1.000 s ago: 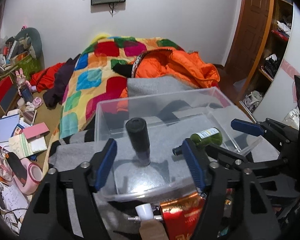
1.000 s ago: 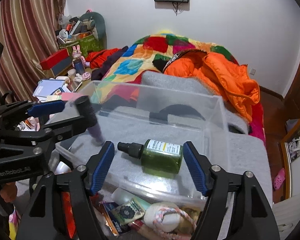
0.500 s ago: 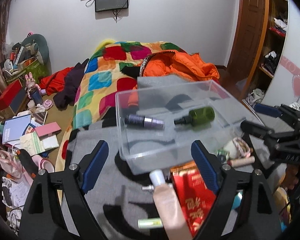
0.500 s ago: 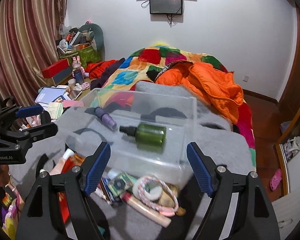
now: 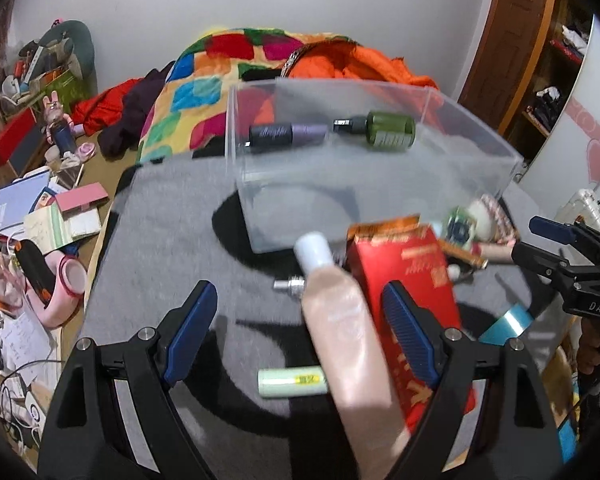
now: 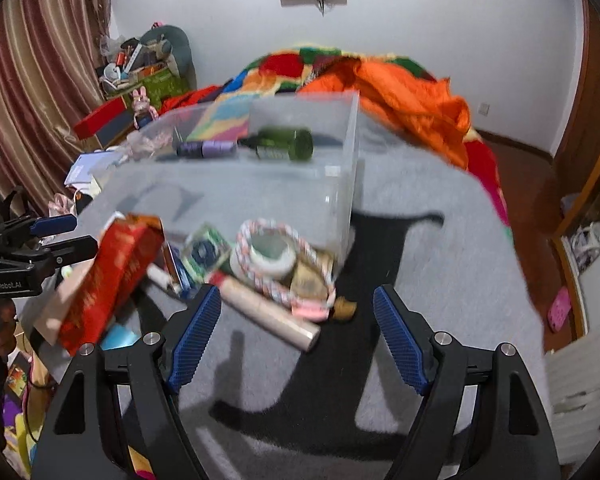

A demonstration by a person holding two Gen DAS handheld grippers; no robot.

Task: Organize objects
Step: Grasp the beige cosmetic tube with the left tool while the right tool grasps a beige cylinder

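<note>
A clear plastic box (image 5: 476, 148) (image 6: 352, 160) stands on the grey mat. Inside it lie a purple bottle (image 5: 284, 134) (image 6: 208, 148) and a green bottle (image 5: 384, 130) (image 6: 284, 144). My left gripper (image 5: 300, 320) is open, back from the box, over a beige tube with a white cap (image 5: 340, 320) and a pale green stick (image 5: 292, 380); its pads touch neither. A red carton (image 5: 412, 292) (image 6: 108, 280) leans beside the tube. My right gripper (image 6: 298, 320) is open with its jaws closing, nothing pressed between them. Before it lie a beige roll (image 6: 268, 312), a rope ring (image 6: 284, 256) and a tape roll (image 6: 272, 254).
Behind the mat is a bed with a patchwork quilt (image 5: 204, 92) and an orange jacket (image 6: 412, 96). Books and boxes (image 5: 48, 208) litter the floor on the left. A wooden door (image 5: 496, 40) and shelves stand on the right. Each gripper shows at the other view's edge.
Both grippers have drawn back and down from the box. The purple bottle, upright between my left jaws a second ago, now lies in the box beside the green bottle. The left jaws have widened.
</note>
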